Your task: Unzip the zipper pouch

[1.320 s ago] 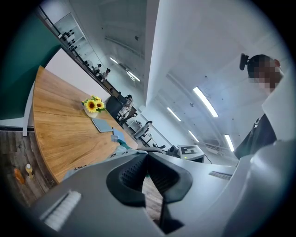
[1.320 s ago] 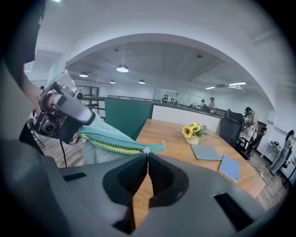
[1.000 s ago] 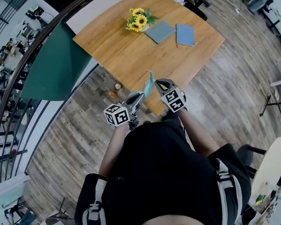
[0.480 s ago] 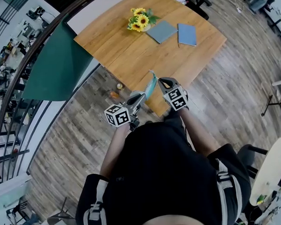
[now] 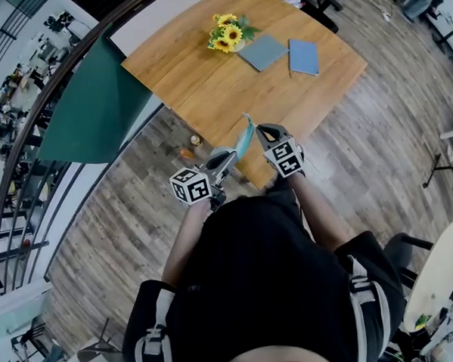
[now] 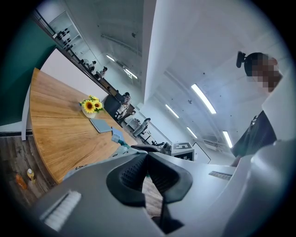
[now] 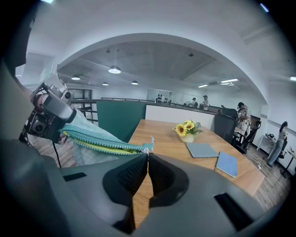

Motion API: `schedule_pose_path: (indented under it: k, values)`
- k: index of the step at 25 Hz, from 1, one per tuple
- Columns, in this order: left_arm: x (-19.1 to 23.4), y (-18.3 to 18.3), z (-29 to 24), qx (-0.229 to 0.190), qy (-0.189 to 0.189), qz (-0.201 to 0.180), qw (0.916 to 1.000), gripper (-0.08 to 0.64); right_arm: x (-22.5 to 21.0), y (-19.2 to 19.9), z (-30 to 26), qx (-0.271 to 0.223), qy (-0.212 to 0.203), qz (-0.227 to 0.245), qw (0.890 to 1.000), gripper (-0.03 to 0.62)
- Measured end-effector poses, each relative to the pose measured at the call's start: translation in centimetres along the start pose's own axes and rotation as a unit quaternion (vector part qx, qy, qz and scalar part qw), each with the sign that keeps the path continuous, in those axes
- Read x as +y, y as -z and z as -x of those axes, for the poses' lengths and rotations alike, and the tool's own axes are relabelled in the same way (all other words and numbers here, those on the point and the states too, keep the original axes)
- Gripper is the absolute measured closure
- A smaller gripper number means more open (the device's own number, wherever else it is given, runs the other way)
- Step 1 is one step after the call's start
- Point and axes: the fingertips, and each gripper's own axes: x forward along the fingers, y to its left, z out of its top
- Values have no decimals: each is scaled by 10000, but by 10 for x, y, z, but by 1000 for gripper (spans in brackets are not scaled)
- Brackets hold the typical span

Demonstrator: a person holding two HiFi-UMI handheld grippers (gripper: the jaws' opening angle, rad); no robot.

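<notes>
Standing at the near corner of the wooden table [image 5: 198, 79], held the teal zipper pouch [image 5: 242, 140] up off the wood, stretched between both tongs. Clamped the left gripper [image 5: 229, 156] on one end of the pouch, jaws pressed narrow on the fabric. Closed the right gripper [image 5: 258, 129] just as tightly on the zipper pull [image 7: 149, 147] at the other end. Saw, in the right gripper view, the teal and yellow-green rows of teeth meeting at the pull and spreading apart toward the left gripper. Noted sunflowers in a small pot [image 5: 229, 34], a grey notebook [image 5: 264, 52] and a blue notebook [image 5: 303, 57] at the table's far side, well apart from the pouch. Noted a dark green panel [image 5: 94, 108] beside the table's left edge.
</notes>
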Motion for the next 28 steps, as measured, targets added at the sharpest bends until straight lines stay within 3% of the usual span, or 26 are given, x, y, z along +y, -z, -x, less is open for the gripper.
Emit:
schedule_pose_path:
  k: [28]
  values:
    - [-13,11,4,265,224,-121,9993,554,-16,17,12,109,339,-231,9991,584]
